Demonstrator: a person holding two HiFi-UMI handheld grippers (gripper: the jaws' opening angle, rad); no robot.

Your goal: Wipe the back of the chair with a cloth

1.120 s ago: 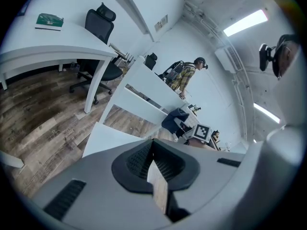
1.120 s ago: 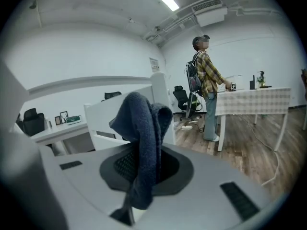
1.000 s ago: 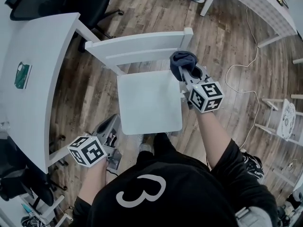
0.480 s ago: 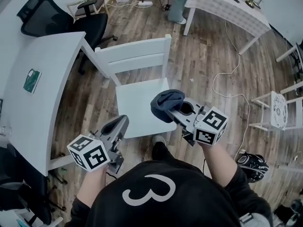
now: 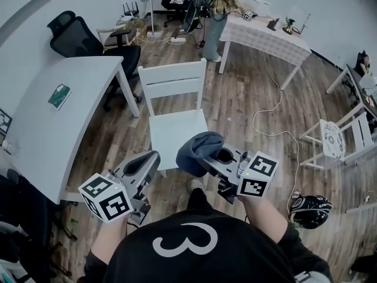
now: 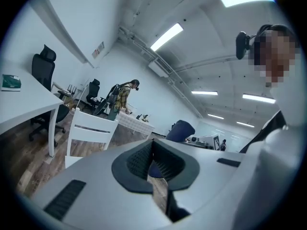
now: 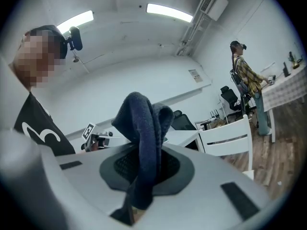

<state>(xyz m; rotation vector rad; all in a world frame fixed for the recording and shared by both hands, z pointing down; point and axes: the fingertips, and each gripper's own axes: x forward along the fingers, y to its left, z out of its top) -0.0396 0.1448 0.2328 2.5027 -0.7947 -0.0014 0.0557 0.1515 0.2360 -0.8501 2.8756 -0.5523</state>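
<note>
Though off chair [image 5: 177,75], cloth [image 5: 194,146] in tongs [image 5: 207,157]

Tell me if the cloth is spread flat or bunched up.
Bunched up: the dark blue cloth is a crumpled wad pinched in the right gripper, folds heaped above its jaws.

The right claw [image 5: 207,155] grips a bunched dark blue cloth [image 5: 197,151] over the wood floor [image 5: 247,99], just short of the white chair [image 5: 174,93]; the left claw [image 5: 146,161] hovers alongside, near the white desk [image 5: 53,117]
</note>
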